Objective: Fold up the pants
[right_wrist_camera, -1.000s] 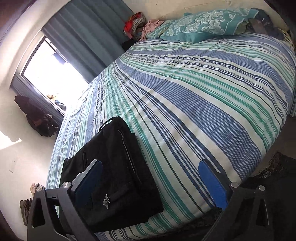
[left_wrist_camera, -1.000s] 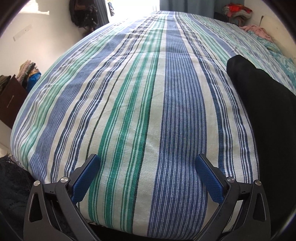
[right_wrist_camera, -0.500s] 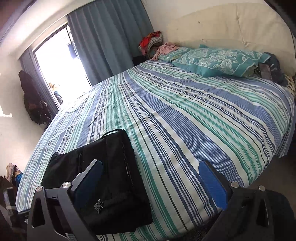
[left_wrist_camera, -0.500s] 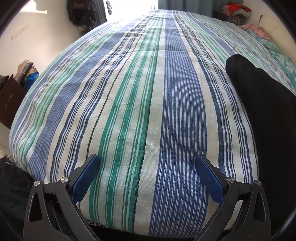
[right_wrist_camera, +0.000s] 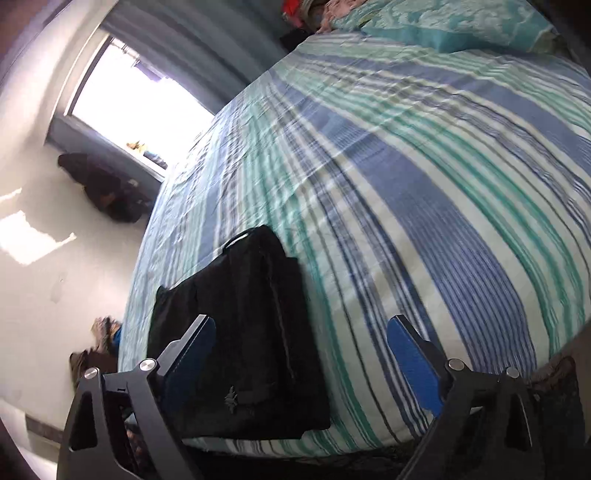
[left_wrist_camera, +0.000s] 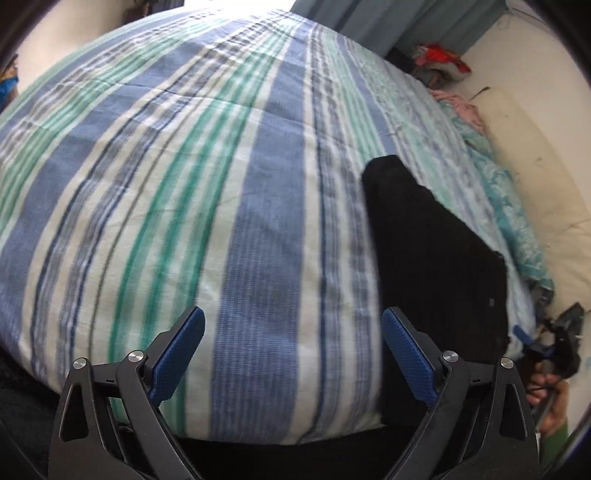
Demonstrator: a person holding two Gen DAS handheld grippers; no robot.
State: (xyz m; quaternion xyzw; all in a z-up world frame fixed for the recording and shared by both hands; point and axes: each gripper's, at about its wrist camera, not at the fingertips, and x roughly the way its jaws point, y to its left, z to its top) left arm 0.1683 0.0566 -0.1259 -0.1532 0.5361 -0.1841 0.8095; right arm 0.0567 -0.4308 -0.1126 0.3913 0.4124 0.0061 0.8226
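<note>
Black pants (right_wrist_camera: 243,332) lie folded into a flat rectangle near the front edge of a bed with a blue, green and white striped sheet (right_wrist_camera: 424,192). In the left wrist view the pants (left_wrist_camera: 436,258) lie right of my left gripper (left_wrist_camera: 293,317), whose right finger overlaps their near corner. The left jaws are wide and closing, with only sheet between them. My right gripper (right_wrist_camera: 303,325) hovers over the pants' right edge. Its jaws are wide and closing too, and they hold nothing. A small emblem (right_wrist_camera: 232,397) shows on the pants.
A teal patterned pillow (right_wrist_camera: 443,22) and a cream headboard (left_wrist_camera: 532,155) stand at the bed's far end. A bright window (right_wrist_camera: 136,96) with grey curtains, a dark bag (right_wrist_camera: 107,192) against the wall and clothes piles (left_wrist_camera: 439,62) surround the bed. A person's hand (left_wrist_camera: 550,398) shows at the right.
Both views swung and blurred. The left view turned right, showing the whole folded pants and the headboard. The right view rolled and dipped toward the pants. Both jaws narrowed slightly.
</note>
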